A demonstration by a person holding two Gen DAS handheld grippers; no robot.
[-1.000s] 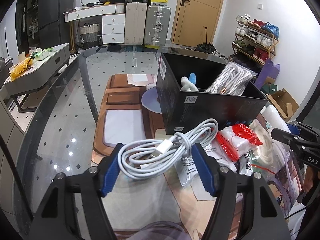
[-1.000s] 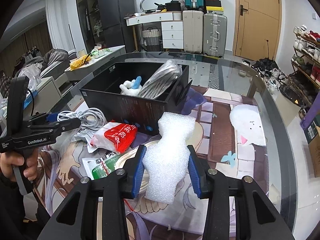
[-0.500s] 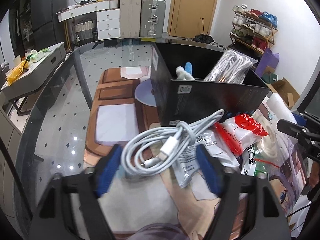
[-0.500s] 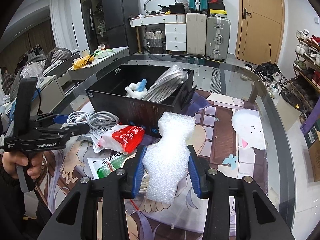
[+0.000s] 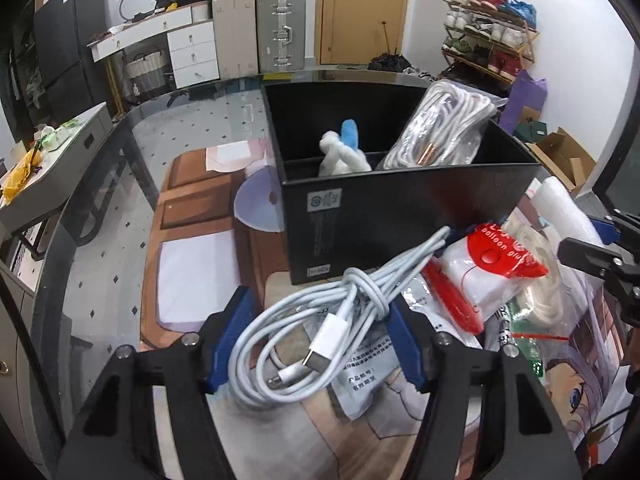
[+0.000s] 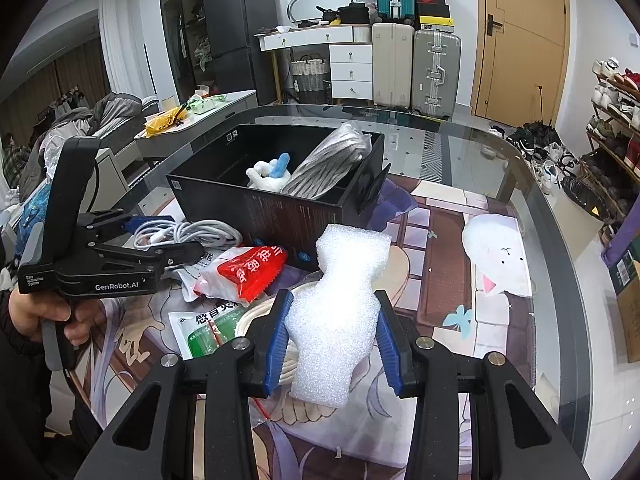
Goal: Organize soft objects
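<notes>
Change since a second ago: my left gripper (image 5: 316,340) has slid toward the black box (image 5: 400,216), so the box sits larger and nearer; its jaws went wider and have just been closing again around the white cable bundle (image 5: 316,332). My right gripper (image 6: 330,344) has not shifted.

Item 1. White cable bundle: coiled, tied at its middle, lying between the blue pads (image 5: 230,340) of my left gripper. The coil reaches both pads; whether they press it firmly I cannot tell. Its USB plug points toward 6 o'clock.

Item 2. Foam piece (image 6: 340,320): white, waisted, upright, clamped at its narrow part by my right gripper, which is closed on it.

Item 3. Black box: open-topped, at 12 o'clock from the cable in the left wrist view. Holds a white and blue plush toy (image 5: 344,152) and, at 3 o'clock of it, a bagged white rope (image 5: 444,132) leaning on the wall.

Item 4. Red and white packet (image 5: 496,264): at 2 o'clock from the cable, just beside the box front.

Item 5. Printed pouch (image 5: 360,376): flat, partly under the cable.

Item 6. Green and white sachet (image 6: 208,332): at 9 o'clock from the foam in the right wrist view.

Item 7. Glass table (image 6: 500,152) with a picture mat (image 6: 436,280) bearing all of the above.
</notes>
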